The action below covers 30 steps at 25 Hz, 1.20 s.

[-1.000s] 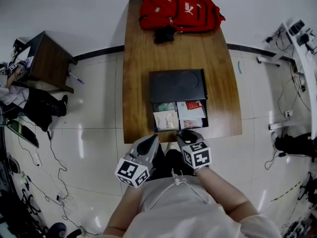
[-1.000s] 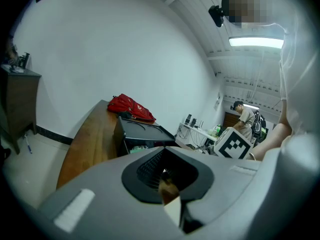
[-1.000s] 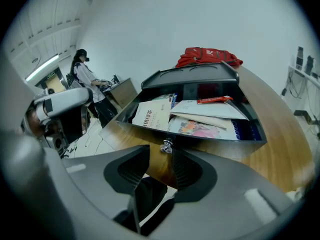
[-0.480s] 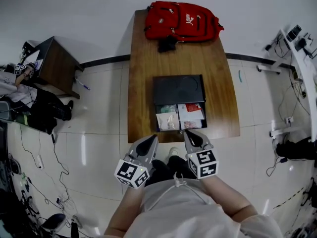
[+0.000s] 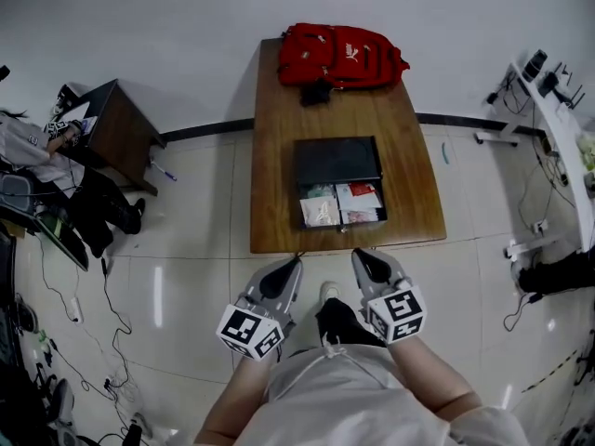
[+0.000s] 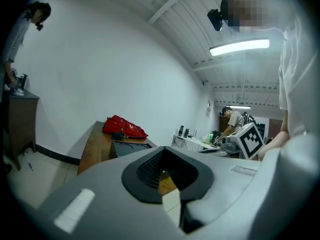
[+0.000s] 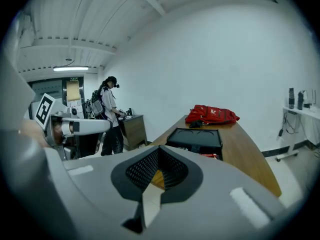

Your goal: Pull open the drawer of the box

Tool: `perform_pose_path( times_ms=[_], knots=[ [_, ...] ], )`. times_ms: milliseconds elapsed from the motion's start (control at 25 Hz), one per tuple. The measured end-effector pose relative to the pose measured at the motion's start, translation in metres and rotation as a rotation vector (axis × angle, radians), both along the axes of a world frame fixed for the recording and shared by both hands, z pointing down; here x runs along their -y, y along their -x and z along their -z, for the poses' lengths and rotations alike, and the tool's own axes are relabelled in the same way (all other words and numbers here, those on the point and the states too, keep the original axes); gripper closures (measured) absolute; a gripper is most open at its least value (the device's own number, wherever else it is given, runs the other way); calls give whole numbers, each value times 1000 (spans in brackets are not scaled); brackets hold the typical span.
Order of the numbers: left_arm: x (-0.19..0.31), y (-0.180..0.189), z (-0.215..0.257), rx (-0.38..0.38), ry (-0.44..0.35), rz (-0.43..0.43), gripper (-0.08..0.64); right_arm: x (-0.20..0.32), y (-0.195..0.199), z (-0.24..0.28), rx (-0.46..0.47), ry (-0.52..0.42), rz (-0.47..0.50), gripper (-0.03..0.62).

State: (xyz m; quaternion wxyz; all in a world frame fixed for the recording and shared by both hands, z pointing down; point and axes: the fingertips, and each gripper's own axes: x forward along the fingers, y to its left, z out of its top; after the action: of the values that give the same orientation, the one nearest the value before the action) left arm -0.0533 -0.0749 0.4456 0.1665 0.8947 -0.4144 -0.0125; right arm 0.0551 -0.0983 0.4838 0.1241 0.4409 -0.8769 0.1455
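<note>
The black box [image 5: 337, 160] lies on the wooden table [image 5: 270, 193], and its drawer [image 5: 340, 205] is pulled out toward me with several packets inside. Both grippers hang over the floor, short of the table's near edge and apart from the drawer. My left gripper [image 5: 294, 262] is shut and holds nothing. My right gripper [image 5: 359, 255] is shut too, also with nothing in it. In the left gripper view the box [image 6: 129, 147] shows beyond the closed left gripper [image 6: 165, 176]. The right gripper view shows the box [image 7: 196, 136] past the closed right gripper [image 7: 156, 176].
A red backpack [image 5: 341, 54] lies at the table's far end. A dark side table [image 5: 116, 124] and a person [image 5: 23, 142] are at the left, with cables on the floor. A white desk [image 5: 558, 110] stands at the right.
I have backed away from the table, and both grippers drew back from the drawer's front edge. The right gripper has let go of it. The drawer stays pulled out.
</note>
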Motion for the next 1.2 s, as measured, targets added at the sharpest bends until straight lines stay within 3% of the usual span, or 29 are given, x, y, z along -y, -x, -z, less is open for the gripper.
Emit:
perform_pose_path(
  times_ms=[360,640,800,960,1200],
  knots=[
    [-122,13,38,-37,-89,-7,554,-127,10,26,8,-78,-10,586],
    [-202,13,29,-41,-62,-32,554,-208,10,27,-3,-75,-46,586],
    [-219,9,38,-43,-76,-56,554,-227,10,35,-8,-87,-58,586],
    [-228,-1,42,22,-136,-103,554,-232,10,37,-11,-91,-53,586],
    [-228,-6,47,35,-142,-84,554,-228,9,45,-11,-107,-26,586]
  ],
)
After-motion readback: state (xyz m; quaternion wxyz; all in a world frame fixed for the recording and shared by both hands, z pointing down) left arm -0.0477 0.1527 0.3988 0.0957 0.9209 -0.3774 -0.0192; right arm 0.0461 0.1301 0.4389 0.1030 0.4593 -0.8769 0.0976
